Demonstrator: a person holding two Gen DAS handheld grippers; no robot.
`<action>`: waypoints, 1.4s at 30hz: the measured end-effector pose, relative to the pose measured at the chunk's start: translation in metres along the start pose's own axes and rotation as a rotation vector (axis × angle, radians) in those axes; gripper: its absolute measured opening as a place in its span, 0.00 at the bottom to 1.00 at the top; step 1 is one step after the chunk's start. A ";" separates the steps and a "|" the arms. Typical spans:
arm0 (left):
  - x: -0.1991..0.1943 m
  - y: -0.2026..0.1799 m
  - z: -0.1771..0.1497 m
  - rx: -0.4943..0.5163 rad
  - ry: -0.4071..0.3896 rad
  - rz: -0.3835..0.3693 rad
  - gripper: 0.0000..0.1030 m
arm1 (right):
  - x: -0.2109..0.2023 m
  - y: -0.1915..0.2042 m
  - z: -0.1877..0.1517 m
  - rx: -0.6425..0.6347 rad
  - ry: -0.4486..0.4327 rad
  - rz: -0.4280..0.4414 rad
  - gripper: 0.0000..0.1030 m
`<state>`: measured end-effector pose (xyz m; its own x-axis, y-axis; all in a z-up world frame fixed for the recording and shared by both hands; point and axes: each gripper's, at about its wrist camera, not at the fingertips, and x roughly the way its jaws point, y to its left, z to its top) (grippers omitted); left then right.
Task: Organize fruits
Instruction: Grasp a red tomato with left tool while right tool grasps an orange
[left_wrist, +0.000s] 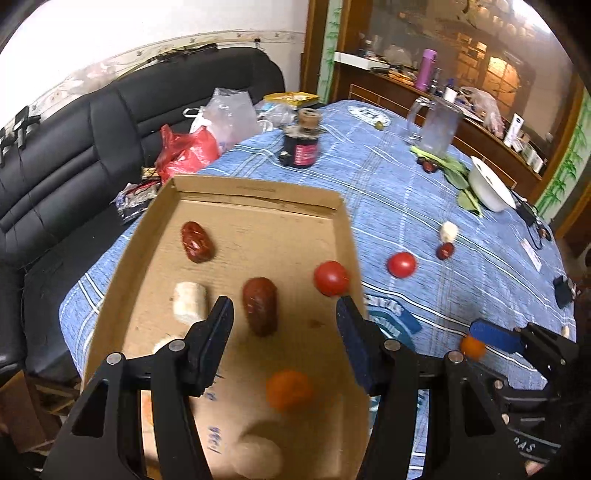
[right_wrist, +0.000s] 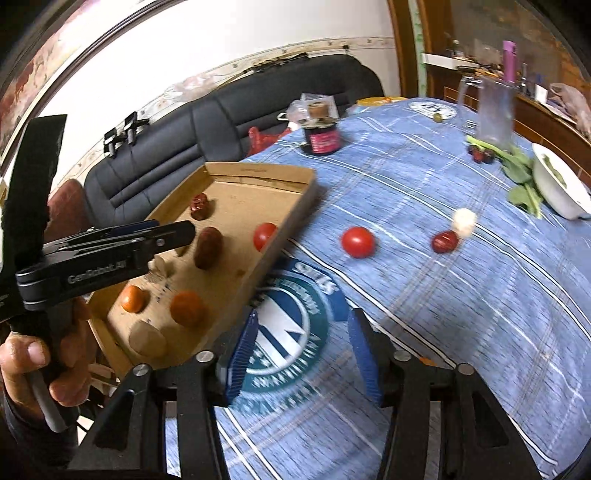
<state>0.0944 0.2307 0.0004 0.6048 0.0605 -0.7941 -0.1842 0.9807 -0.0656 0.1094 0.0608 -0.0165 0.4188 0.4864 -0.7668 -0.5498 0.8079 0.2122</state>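
Observation:
A cardboard tray (left_wrist: 343, 236) (right_wrist: 295, 206) on the blue tablecloth holds two red dates (left_wrist: 259, 305) (left_wrist: 197, 242), a tomato (left_wrist: 331, 278), an orange fruit (left_wrist: 289, 390) and white pieces (left_wrist: 189, 301). My left gripper (left_wrist: 284, 325) is open and empty, hovering over the tray; it shows from the side in the right wrist view (right_wrist: 162, 230). My right gripper (right_wrist: 303, 354) is open and empty above the cloth right of the tray. On the cloth lie a tomato (right_wrist: 357, 242) (left_wrist: 401, 264), a red date (right_wrist: 444, 241) (left_wrist: 444, 251) and a white piece (right_wrist: 464, 219). A small orange fruit (left_wrist: 472, 347) lies by the right gripper's blue pad.
A dark jar (left_wrist: 302, 146) (right_wrist: 320, 134), a glass mug (left_wrist: 436, 127), a white bowl (left_wrist: 489, 188) with green leaves (right_wrist: 521, 177) and more dates (right_wrist: 480, 155) stand farther back. A black sofa (left_wrist: 74, 155) with plastic bags (left_wrist: 192, 147) lies left of the table.

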 end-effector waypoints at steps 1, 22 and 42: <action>-0.002 -0.004 -0.002 0.005 0.000 -0.007 0.55 | -0.004 -0.006 -0.003 0.008 -0.001 -0.007 0.54; 0.003 -0.088 -0.005 0.119 0.030 -0.111 0.55 | -0.026 -0.073 -0.046 0.122 0.018 -0.074 0.54; 0.079 -0.126 0.019 0.178 0.122 -0.078 0.55 | 0.017 -0.066 -0.037 0.084 0.074 -0.046 0.54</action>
<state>0.1806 0.1151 -0.0427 0.5117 -0.0289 -0.8587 0.0058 0.9995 -0.0302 0.1258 0.0036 -0.0660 0.3855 0.4251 -0.8189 -0.4679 0.8550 0.2236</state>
